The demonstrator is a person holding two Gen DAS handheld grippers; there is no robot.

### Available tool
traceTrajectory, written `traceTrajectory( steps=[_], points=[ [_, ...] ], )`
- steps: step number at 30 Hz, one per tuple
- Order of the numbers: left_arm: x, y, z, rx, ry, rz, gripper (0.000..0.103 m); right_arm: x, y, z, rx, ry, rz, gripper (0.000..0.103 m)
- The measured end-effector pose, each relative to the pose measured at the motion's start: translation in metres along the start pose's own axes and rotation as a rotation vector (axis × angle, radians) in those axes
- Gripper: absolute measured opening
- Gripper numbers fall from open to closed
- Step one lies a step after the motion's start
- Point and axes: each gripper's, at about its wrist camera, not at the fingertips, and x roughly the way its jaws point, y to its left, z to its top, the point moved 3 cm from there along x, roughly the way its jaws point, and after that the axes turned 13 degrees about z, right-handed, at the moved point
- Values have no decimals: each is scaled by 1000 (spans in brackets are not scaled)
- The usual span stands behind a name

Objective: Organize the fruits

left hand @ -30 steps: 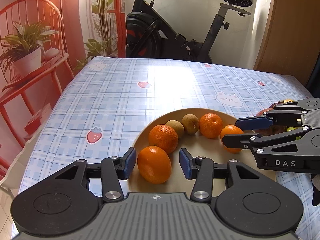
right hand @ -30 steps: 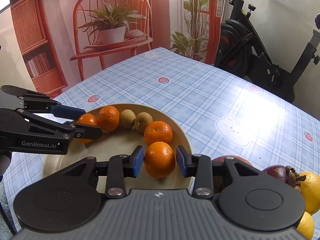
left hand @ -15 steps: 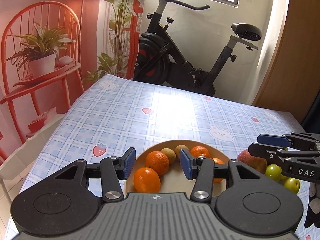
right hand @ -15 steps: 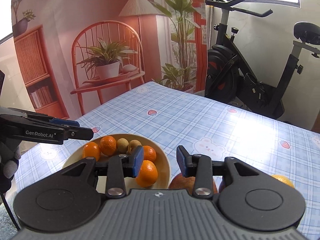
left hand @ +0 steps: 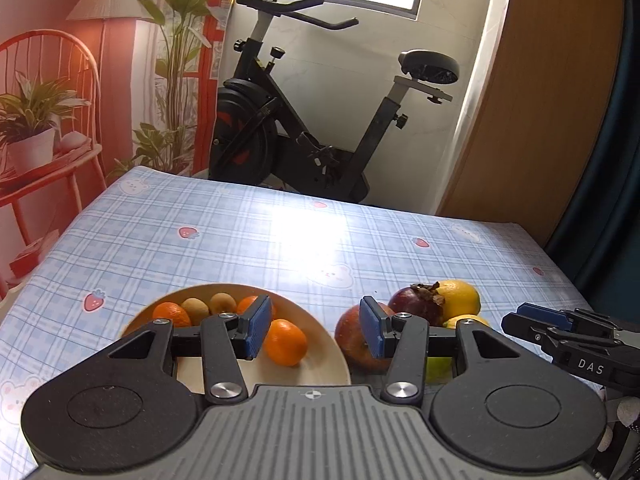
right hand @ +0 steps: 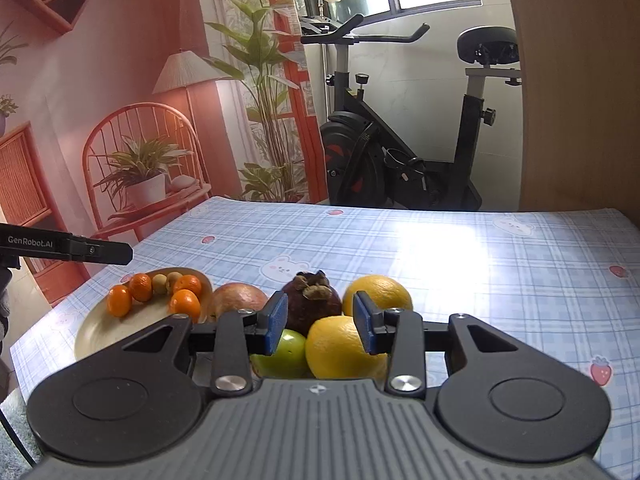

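Observation:
A beige plate [left hand: 320, 346] holds several oranges [left hand: 285, 342] and two kiwis [left hand: 195, 310]. To its right lie a red apple [left hand: 352, 344], a dark mangosteen [left hand: 416, 304] and lemons [left hand: 458, 298]. My left gripper [left hand: 315, 330] hovers open above the plate's right edge, nothing between its blue pads. My right gripper [right hand: 321, 322] hangs open over the loose pile: a lemon [right hand: 344, 350], a green fruit [right hand: 286, 350] and the mangosteen [right hand: 312, 304] lie below, untouched. The plate [right hand: 92, 332] shows at the left there. Each gripper appears in the other's view [left hand: 510, 320] [right hand: 120, 251].
The table wears a blue checked cloth [left hand: 240, 240] with strawberry and bear prints. An exercise bike [left hand: 320, 140] stands beyond the far edge. A red chair with a potted plant [right hand: 144, 176] is at the left, and a wooden panel [left hand: 540, 100] at the right.
Both grippers have drawn back and up from the oranges in the plate, which stay there. The right gripper has swung right, over the loose fruit pile.

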Motion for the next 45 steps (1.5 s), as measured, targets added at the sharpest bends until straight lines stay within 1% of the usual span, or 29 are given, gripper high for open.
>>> traceTrajectory(
  steps=[2, 5, 7, 9, 11, 15, 20, 24, 33, 45],
  points=[
    [3, -16, -4, 26, 11, -22, 51, -11, -8, -10, 24, -2, -14, 42],
    [7, -36, -8, 64, 15, -38, 51, -17, -13, -24, 39, 7, -14, 43],
    [12, -43, -12, 81, 23, -43, 51, -17, -10, -31, 29, 17, -8, 47],
    [15, -47, -16, 92, 34, -44, 51, -14, -4, -37, 3, 32, 11, 52],
    [17, -49, -21, 105, 42, -37, 51, -9, 4, -41, -38, 44, 26, 54],
    [17, -51, -31, 111, 66, -23, 51, 6, 14, -50, -82, 78, 37, 54],
    [19, -48, -32, 113, 79, -14, 51, 15, 9, -55, -57, 86, 29, 54],
    [19, -52, -35, 123, 86, -12, 51, 15, 3, -55, -31, 81, 49, 51],
    [22, -56, -36, 124, 99, -11, 51, 10, -3, -55, 19, 65, 77, 51],
    [23, -55, -35, 115, 109, -5, 51, 11, -6, -56, 32, 67, 82, 51]
  ],
)
